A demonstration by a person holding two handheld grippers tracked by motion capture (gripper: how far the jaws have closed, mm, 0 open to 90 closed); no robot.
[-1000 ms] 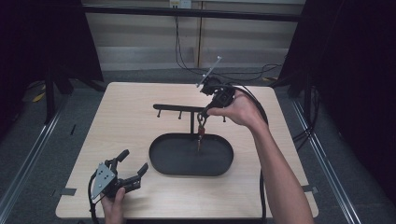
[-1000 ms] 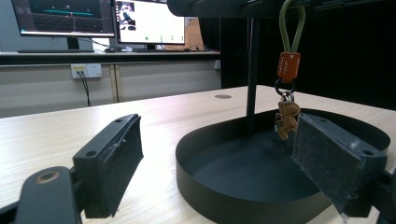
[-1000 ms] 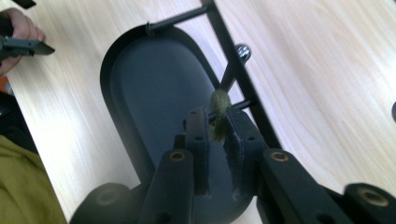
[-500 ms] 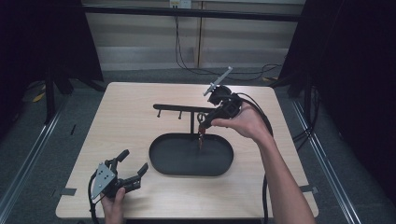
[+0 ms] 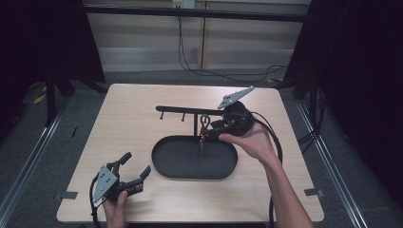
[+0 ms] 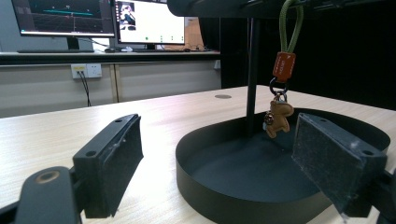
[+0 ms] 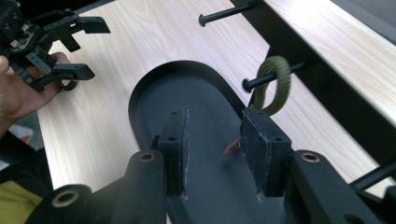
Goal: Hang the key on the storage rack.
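A keychain [image 5: 204, 129] with a green loop [image 7: 275, 86], an orange tag and a brown bear charm [image 6: 278, 117] hangs from a peg of the black stand's bar [image 5: 185, 110], over the oval tray [image 5: 164, 167]. My right gripper [image 5: 212, 131] sits just right of it. Its jaws have just been opening and stand open; the green loop hangs beyond the right pad [image 7: 259, 140], and a bit of the orange tag peeks out beside that pad without being pressed. My left gripper [image 5: 136, 165] rests open and empty near the table's front left, pointing at the tray [image 6: 210, 196].
The stand's bar carries other bare pegs [image 7: 224, 14] left of the keychain. Its upright post [image 6: 252, 70] rises from the tray's back. The wooden table [image 5: 128, 123] ends close behind the stand. A cable [image 5: 278, 147] trails from my right gripper.
My right gripper has drawn back from the bar toward the near right and lowered a little, its jaws wider apart. The keychain stays hanging on its peg. The left gripper has not moved.
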